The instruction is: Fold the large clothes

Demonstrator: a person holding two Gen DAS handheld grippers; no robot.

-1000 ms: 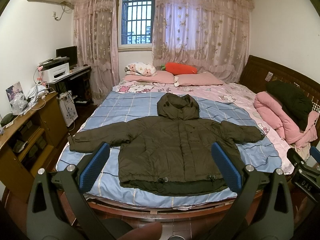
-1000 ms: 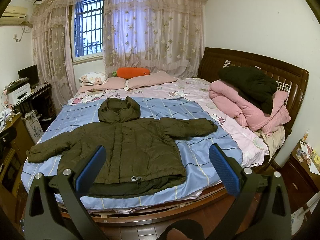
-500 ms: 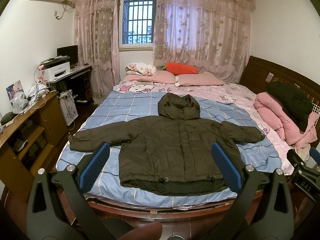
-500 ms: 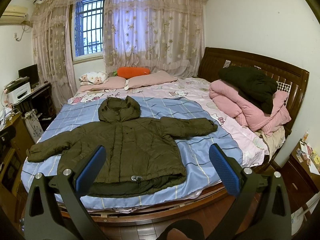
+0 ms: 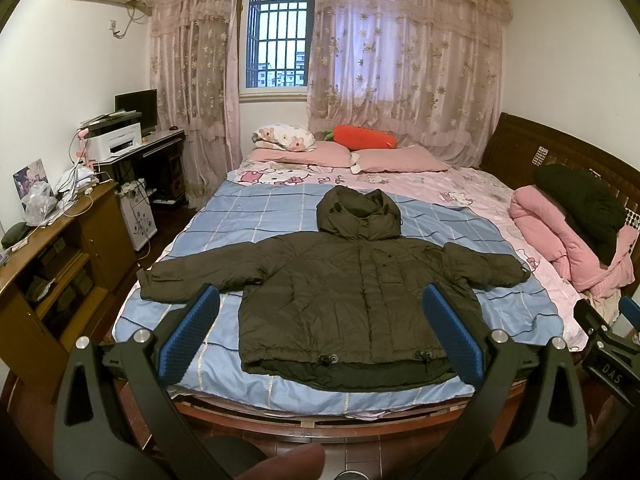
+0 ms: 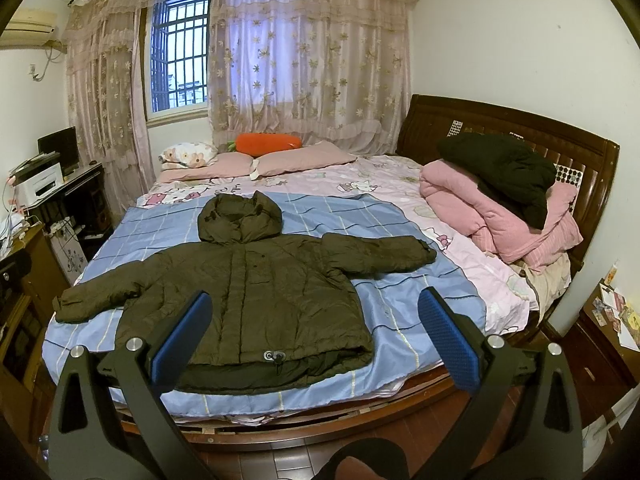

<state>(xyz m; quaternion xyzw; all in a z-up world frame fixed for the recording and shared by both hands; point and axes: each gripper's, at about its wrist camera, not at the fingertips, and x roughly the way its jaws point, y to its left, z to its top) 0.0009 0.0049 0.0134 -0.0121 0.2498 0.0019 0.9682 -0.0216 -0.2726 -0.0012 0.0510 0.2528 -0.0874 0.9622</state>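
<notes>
A: Claws first. What's the left claw (image 5: 319, 330) doing?

B: Fingers spread wide, nothing between them, touching nothing. It hangs off the foot of the bed (image 5: 280, 390). Right claw (image 6: 316, 338) the same: wide apart, empty, clear of the fabric.

A: And the jacket (image 5: 352, 300)?

B: Big dark olive puffer w/ hood, flat on its back on the blue checked sheet (image 5: 256, 232), near the foot end. Front closed, both sleeves out sideways, hood (image 5: 358, 220) toward the pillows. Hem faces the claws; dark lining peeks out below it, plus two cord toggles.

A: Anything beside it?

B: Pink quilt (image 6: 492, 216) by the headboard, well apart, w/ a dark garment on top.
</notes>
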